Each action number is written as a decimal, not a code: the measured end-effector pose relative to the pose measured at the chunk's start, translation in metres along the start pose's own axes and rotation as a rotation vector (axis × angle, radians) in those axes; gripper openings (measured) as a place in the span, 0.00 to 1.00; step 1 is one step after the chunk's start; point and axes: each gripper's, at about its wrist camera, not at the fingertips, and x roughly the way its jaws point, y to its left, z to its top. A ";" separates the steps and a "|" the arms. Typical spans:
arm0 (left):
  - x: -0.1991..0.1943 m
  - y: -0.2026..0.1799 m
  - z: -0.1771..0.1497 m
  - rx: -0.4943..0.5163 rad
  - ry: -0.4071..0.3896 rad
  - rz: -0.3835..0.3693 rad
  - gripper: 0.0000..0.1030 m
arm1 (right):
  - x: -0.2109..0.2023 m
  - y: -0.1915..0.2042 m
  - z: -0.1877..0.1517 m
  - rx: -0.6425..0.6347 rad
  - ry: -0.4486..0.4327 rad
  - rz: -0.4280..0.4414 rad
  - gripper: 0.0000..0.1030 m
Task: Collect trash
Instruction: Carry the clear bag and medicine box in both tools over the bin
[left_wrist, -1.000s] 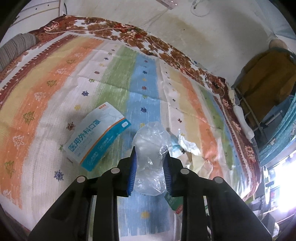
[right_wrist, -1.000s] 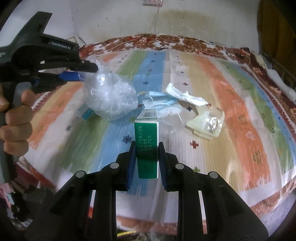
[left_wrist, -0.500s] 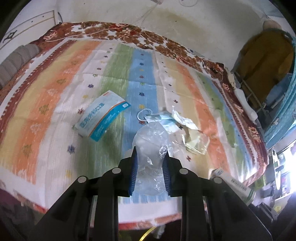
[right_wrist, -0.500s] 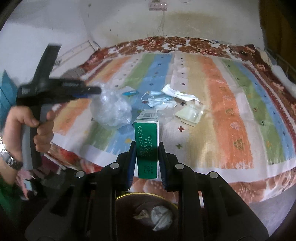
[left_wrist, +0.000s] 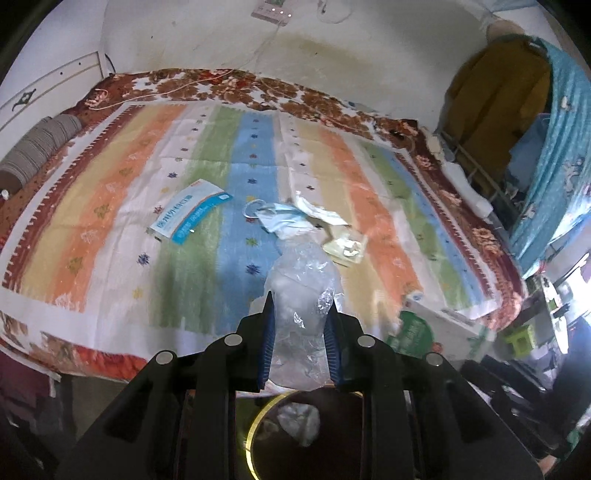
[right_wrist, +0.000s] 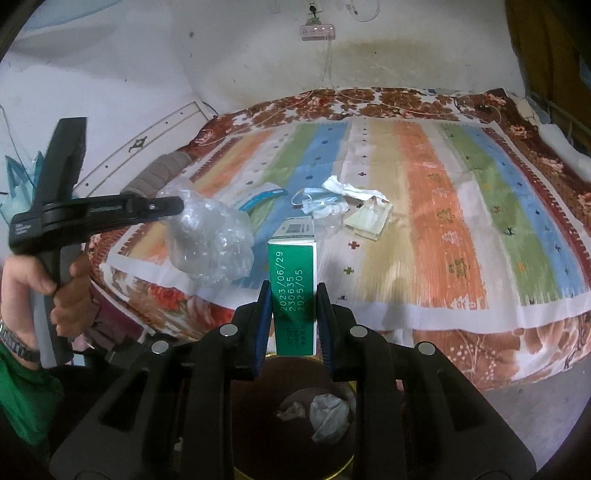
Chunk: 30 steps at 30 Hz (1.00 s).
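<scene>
On the left of the striped, multicoloured bedspread (left_wrist: 110, 206) a flat white-and-blue paper packet (left_wrist: 190, 211) is left lying, not yet collected. Just right of it, near the middle of the bed, a crumpled pale-blue face mask with ear loops (left_wrist: 280, 219), a torn white paper wrapper (left_wrist: 319, 214) and a yellowish clear plastic pouch (left_wrist: 347, 247) are heaped close together, also uncollected.

A crumpled clear plastic bag (left_wrist: 301, 295) is gripped between the blue pads of the left gripper (left_wrist: 300, 314), which is held over the near edge of the bed, above a dark round bin with a yellow rim (left_wrist: 255, 435). A green-and-white cardboard box with printed dates (right_wrist: 294, 291) is clamped upright by the right gripper (right_wrist: 292, 317), its fingers closed on the box's two sides, above the same bin (right_wrist: 332, 469).

Crumpled white tissue (right_wrist: 328, 410) is already seen inside the bin (so some trash appears to have been dropped before). Two pieces are judged ready for release; about four items remain on the bed, so the task is taken to be roughly midway.
</scene>
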 end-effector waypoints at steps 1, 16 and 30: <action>-0.004 -0.005 -0.003 0.011 -0.007 -0.012 0.22 | -0.003 0.000 -0.002 -0.002 -0.002 0.001 0.21; -0.030 -0.045 -0.040 0.091 -0.046 -0.035 0.22 | -0.025 0.004 -0.024 -0.042 -0.015 -0.009 0.21; -0.036 -0.060 -0.087 0.142 -0.003 -0.043 0.22 | -0.027 0.007 -0.055 -0.039 0.049 -0.023 0.21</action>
